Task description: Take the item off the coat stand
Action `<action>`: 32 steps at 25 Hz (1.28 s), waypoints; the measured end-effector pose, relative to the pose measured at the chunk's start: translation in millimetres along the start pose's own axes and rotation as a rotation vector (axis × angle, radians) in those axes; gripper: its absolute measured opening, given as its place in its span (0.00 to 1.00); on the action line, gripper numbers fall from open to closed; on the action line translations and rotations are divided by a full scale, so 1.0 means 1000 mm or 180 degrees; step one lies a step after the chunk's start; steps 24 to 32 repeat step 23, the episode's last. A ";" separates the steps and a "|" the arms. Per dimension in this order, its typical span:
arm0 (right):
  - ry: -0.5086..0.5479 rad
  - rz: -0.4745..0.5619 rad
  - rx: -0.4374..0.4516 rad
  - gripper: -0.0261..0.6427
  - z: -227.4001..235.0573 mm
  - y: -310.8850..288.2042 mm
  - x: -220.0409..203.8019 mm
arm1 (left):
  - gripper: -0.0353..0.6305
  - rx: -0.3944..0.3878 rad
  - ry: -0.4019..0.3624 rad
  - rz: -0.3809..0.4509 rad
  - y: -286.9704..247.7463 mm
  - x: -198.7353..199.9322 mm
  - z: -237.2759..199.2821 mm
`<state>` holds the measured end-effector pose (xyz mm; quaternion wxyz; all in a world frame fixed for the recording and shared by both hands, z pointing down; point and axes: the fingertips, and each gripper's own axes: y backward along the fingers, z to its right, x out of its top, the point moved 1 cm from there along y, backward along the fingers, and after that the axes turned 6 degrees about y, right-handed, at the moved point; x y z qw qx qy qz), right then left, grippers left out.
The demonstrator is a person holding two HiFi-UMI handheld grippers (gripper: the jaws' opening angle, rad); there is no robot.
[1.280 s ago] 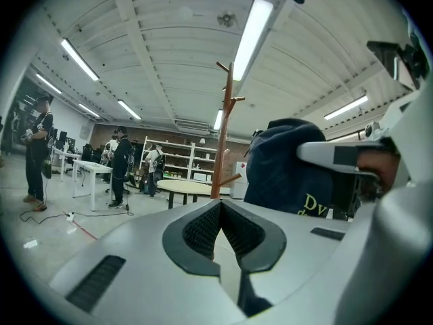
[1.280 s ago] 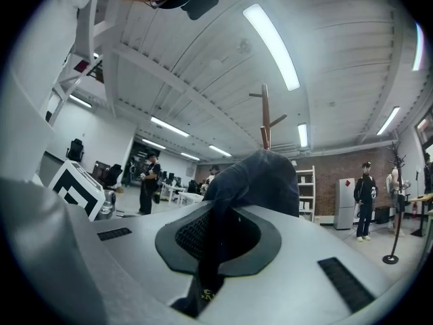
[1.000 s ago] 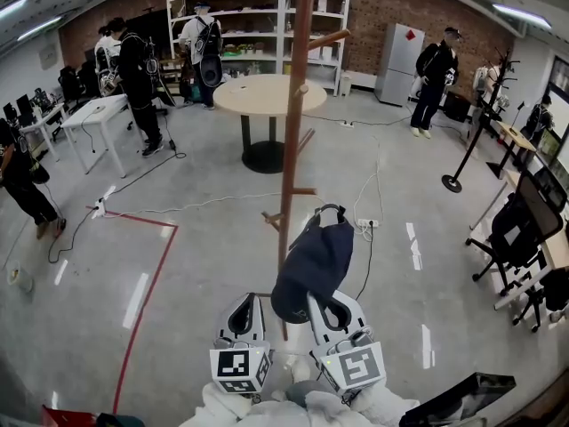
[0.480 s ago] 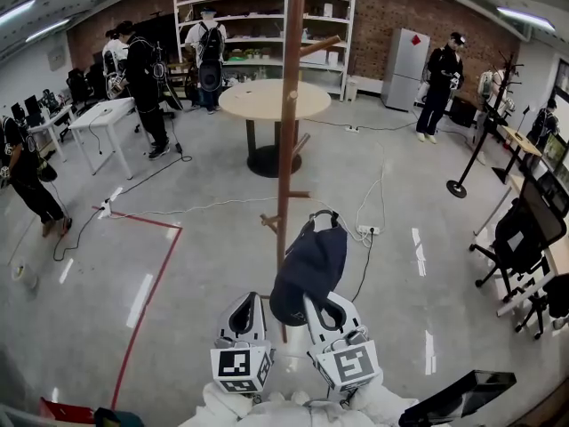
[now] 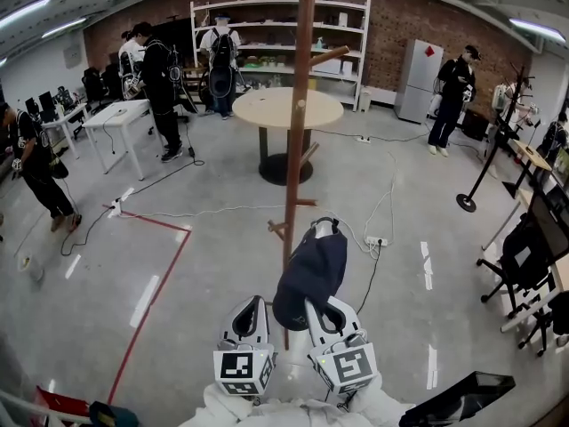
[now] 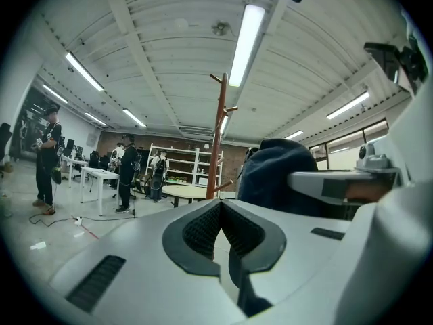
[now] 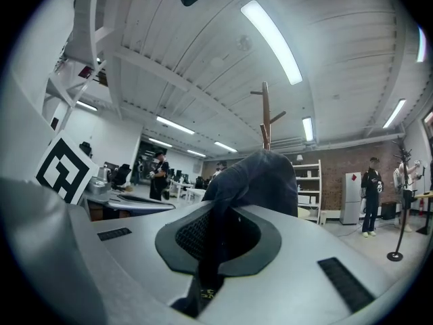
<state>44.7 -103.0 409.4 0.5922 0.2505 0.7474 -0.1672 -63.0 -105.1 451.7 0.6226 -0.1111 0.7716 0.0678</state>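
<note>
The brown wooden coat stand (image 5: 298, 132) rises straight ahead of me, with short pegs along its pole. A dark navy cap (image 5: 313, 269) stands just right of the pole, its top strap near a low peg; I cannot tell whether it still hangs there. My right gripper (image 5: 322, 310) is shut on the cap's lower edge, and the fabric (image 7: 260, 181) bulges up out of the right gripper (image 7: 216, 229), with the coat stand (image 7: 266, 117) behind it. My left gripper (image 5: 249, 314) is beside it, left of the pole, shut and empty. From the left gripper (image 6: 220, 212) the cap (image 6: 270, 175) shows to the right.
A round table (image 5: 280, 107) stands behind the stand, with shelves (image 5: 276, 34) and a fridge (image 5: 418, 68) along the brick wall. Several people stand about the room. A red tape line (image 5: 151, 301) and a power strip (image 5: 378, 240) lie on the floor. An office chair (image 5: 524, 256) is at right.
Both grippers and the cap keep their places by the pole. The head view has lifted a little, and people in the background have shifted.
</note>
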 end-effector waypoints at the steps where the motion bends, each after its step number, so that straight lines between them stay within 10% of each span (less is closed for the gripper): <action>1: -0.0005 0.0005 0.0005 0.06 0.000 0.000 0.000 | 0.05 0.0007 -0.0001 0.0006 0.000 0.001 0.000; 32: 0.0025 -0.0018 -0.0015 0.06 0.001 0.000 -0.006 | 0.05 -0.0020 0.0019 0.0028 -0.005 0.000 0.000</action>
